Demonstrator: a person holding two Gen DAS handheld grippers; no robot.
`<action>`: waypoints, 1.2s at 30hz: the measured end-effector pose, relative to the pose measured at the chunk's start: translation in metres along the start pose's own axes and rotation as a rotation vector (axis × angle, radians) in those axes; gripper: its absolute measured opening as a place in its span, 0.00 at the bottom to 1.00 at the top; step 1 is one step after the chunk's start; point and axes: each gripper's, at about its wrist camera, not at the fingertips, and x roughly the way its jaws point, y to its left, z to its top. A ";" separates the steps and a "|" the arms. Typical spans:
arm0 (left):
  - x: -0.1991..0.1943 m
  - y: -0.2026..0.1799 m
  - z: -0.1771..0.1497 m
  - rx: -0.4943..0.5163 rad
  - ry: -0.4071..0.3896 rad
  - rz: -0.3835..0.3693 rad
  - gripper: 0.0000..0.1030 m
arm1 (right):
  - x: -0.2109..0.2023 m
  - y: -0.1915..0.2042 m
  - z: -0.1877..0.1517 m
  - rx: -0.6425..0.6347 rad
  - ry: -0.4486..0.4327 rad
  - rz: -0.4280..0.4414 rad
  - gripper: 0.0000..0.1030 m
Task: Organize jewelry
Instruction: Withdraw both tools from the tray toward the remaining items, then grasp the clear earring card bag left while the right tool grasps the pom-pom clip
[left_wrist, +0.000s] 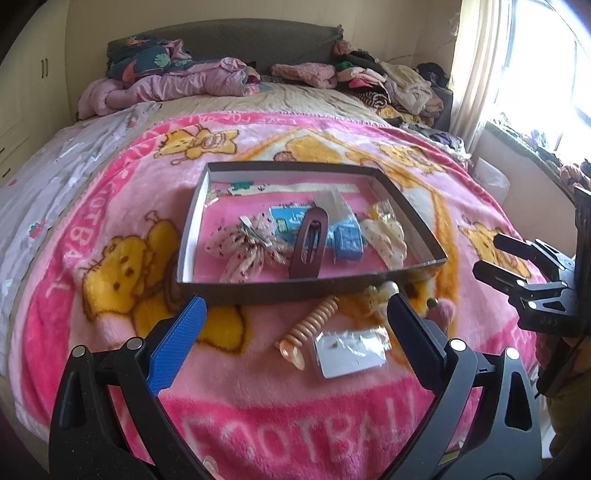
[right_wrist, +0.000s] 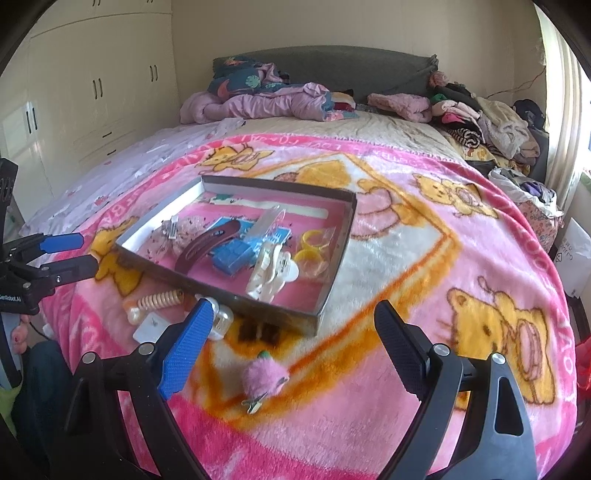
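Two grippers hover with jaws spread wide and nothing between them over a pink cartoon blanket (left_wrist: 110, 206): the left gripper (left_wrist: 295, 314) at the bottom of its own view, the right gripper (right_wrist: 291, 317) at the bottom of its. Centre frame sits a shallow brown box (left_wrist: 192, 225) holding a maroon hair clip (left_wrist: 308, 245) and blue packets (left_wrist: 347, 240). Below its near wall, left to right, lie a peach spiral hair tie (left_wrist: 312, 321), a clear bagged card (left_wrist: 351, 354) and a pink fuzzy clip (right_wrist: 264, 376).

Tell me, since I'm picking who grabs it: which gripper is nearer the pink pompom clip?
Right. The pompom clip lies between the open right gripper's fingers; the left gripper hovers beside it.
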 end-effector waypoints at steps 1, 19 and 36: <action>0.001 -0.001 -0.002 0.003 0.005 0.001 0.87 | 0.001 0.001 -0.002 -0.001 0.006 0.002 0.84; 0.027 -0.034 -0.050 0.092 0.154 -0.049 0.87 | 0.025 0.006 -0.029 -0.047 0.108 0.060 0.80; 0.063 -0.041 -0.061 0.011 0.188 -0.066 0.87 | 0.060 0.002 -0.051 -0.001 0.210 0.153 0.38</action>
